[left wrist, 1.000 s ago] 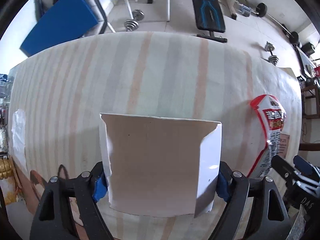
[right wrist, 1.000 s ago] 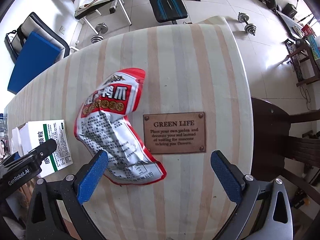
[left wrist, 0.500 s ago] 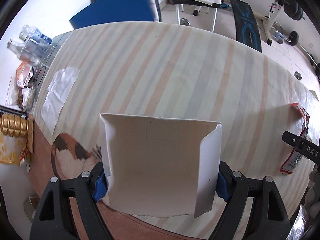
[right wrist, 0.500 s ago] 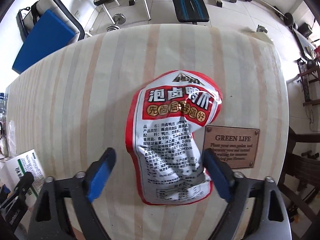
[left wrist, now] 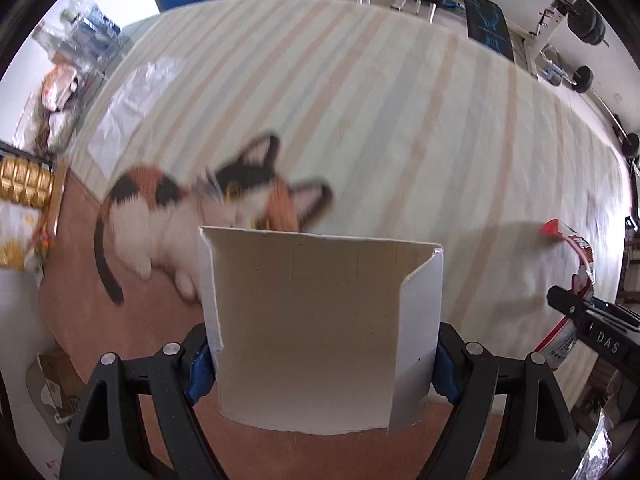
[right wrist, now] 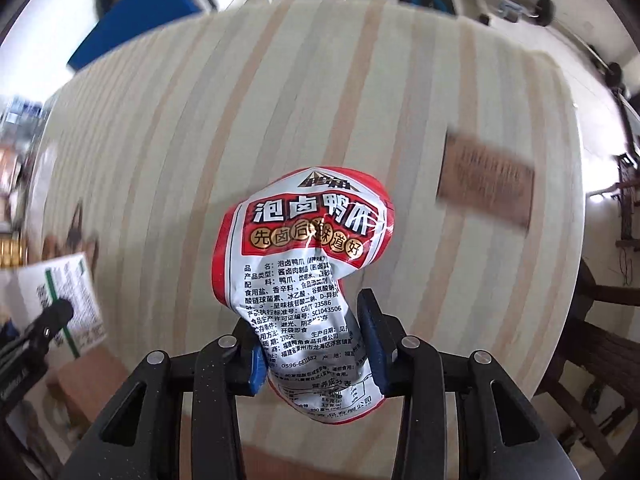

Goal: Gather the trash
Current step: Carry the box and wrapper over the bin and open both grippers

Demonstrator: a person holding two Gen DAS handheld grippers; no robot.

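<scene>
Already both tools are loaded, so the risks lie in keeping hold. In the left wrist view, the left gripper (left wrist: 320,364) stands wide with its blue pads pressed against the two side walls of an open white cardboard box (left wrist: 320,328), which hangs over the near edge of the striped beige tablecloth (left wrist: 360,100); the box is hollow and thin-walled, so a harder squeeze would likely cave its sides in, and a jolt could let it swivel or slide out between the pads. Past the box's far rim lies a calico cat-shaped mat (left wrist: 192,216), blurred, and further out on the tablecloth a flat clear plastic wrapper (left wrist: 128,96) that looks uncollected; thin and see-through, it could easily be missed or prove hard to pinch off the cloth. At the right edge of this view the other tool's black finger crosses a red-trimmed packet. In the right wrist view, the right gripper (right wrist: 316,344) has just been closing, and its pads now pinch the lower part of a crumpled red-and-silver foil snack bag (right wrist: 304,280), held above the tablecloth with its printed upper half free. The foil looks slick and the grip takes only a narrow waist, so a quick swing might let the bag slip out. To the left the printed box held by the other tool sits close, and the two loads could knock together on the way to wherever the trash goes.
</scene>
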